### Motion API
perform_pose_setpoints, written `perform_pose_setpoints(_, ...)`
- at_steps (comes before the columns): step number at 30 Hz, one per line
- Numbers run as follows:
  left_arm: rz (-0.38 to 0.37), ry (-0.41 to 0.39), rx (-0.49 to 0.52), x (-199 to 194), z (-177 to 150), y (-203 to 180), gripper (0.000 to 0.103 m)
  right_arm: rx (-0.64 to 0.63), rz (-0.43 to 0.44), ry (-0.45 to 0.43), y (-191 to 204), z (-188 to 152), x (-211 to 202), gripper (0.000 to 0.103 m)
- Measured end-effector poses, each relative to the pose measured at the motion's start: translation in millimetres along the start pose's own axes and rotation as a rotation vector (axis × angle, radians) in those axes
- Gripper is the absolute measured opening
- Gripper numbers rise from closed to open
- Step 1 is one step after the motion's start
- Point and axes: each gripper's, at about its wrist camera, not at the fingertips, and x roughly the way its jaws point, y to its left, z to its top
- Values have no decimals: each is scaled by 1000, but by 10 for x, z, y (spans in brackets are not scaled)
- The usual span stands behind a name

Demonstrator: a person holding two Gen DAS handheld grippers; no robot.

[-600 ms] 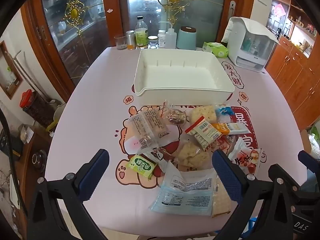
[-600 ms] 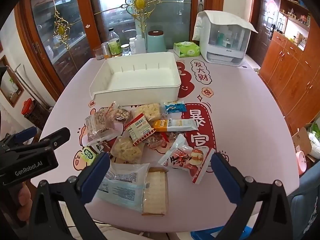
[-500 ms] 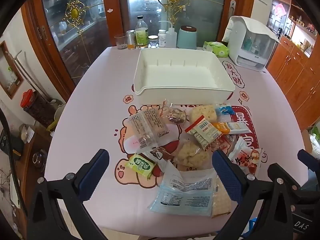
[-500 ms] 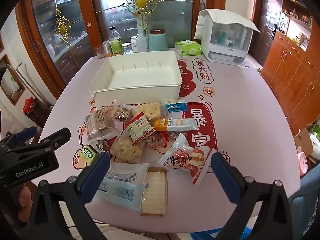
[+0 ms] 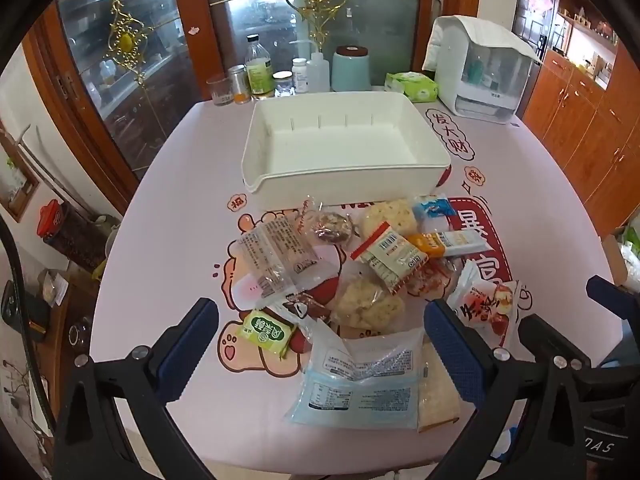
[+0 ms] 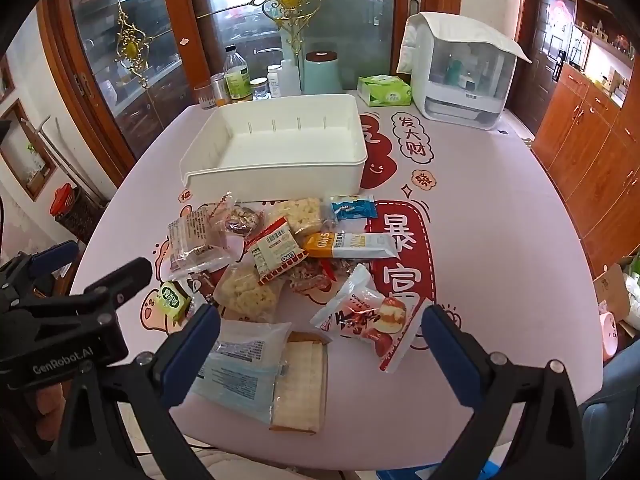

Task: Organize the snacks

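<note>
An empty white bin (image 5: 344, 148) (image 6: 276, 148) stands on the pink table. Several wrapped snacks lie in a pile in front of it: a green packet (image 5: 266, 334), a clear blue-printed bag (image 5: 356, 384) (image 6: 240, 364), a red-and-white pastry bag (image 6: 368, 316), an orange bar (image 6: 348, 245), a red-edged packet (image 5: 390, 256). My left gripper (image 5: 320, 344) is open and empty, hovering above the near end of the pile. My right gripper (image 6: 320, 348) is open and empty over the near snacks.
Bottles and jars (image 5: 260, 72), a teal canister (image 5: 352, 68), a green tissue pack (image 5: 412, 86) and a white appliance (image 5: 480, 68) stand along the table's far edge. Wooden cabinets (image 5: 592, 128) are at the right. Glass doors are behind the table.
Both grippers have edged slightly forward toward the pile. Nothing on the table has moved.
</note>
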Motion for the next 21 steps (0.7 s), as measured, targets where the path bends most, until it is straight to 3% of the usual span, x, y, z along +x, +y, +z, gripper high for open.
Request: perform_pose_setpoints(21, 45, -33, -11, -133, -46, -91, 97, -43, 64, 7, -34, -22, -6, 101)
